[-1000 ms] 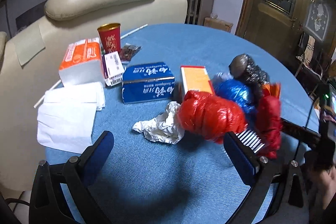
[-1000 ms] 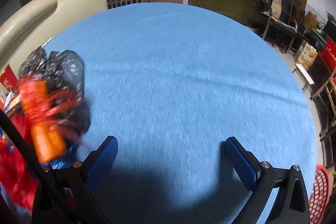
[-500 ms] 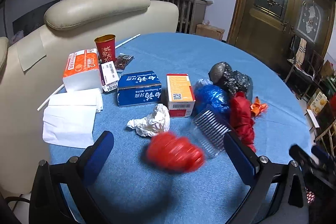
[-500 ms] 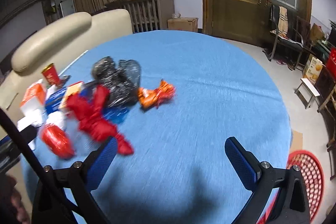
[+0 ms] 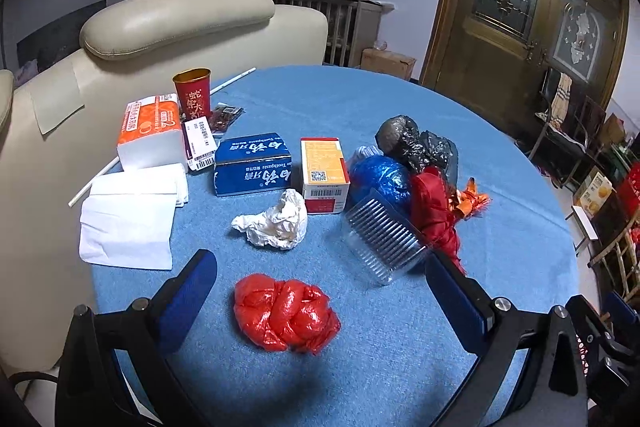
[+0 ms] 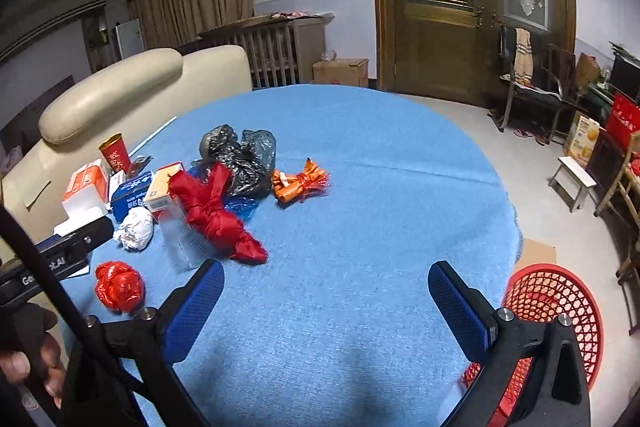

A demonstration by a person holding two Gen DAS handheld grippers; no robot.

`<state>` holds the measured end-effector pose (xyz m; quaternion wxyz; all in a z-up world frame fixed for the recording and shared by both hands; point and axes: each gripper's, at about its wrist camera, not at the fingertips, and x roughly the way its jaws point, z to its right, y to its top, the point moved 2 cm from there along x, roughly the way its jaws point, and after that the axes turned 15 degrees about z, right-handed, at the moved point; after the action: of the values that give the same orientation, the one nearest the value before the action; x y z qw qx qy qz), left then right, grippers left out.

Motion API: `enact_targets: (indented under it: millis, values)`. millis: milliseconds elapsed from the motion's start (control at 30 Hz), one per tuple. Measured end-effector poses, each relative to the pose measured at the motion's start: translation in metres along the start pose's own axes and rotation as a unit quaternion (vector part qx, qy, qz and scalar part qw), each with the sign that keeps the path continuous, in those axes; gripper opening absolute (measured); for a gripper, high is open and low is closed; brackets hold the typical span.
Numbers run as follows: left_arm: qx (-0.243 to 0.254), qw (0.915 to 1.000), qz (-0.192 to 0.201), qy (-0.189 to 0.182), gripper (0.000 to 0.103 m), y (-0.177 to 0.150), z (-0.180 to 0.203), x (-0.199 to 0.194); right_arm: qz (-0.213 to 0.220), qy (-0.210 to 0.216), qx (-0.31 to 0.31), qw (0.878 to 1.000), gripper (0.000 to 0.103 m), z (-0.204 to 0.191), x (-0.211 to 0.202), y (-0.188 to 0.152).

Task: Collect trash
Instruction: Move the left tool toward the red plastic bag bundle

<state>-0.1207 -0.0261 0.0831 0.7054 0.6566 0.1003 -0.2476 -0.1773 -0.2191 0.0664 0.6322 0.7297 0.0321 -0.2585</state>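
Left hand-held gripper [image 5: 320,281] spread wide above a knotted red bag [image 5: 286,311], right hand-held gripper [image 6: 326,287] wide too (nothing held), blue surface [image 6: 360,219], red basket [image 6: 554,311] beside it.

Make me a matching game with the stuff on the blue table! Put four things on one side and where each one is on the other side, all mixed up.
Things:
1. red knotted bag
2. red paper cup
3. crumpled white paper
4. red basket

Places:
A. on the floor beside the table
B. far side, near the sofa
C. alone, between the open left gripper fingers
D. just in front of the blue toothpaste box

Pairs: 1-C, 2-B, 3-D, 4-A
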Motion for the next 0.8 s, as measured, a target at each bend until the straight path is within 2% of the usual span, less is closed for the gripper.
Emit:
enact_targets:
  millis: [800]
  values:
    - [0.007, 0.9999, -0.001, -0.010, 0.103, -0.0020, 0.0065, -0.0074, 0.000, -0.009, -0.007, 1.000, 0.103, 0.0014, -0.0044, -0.0009]
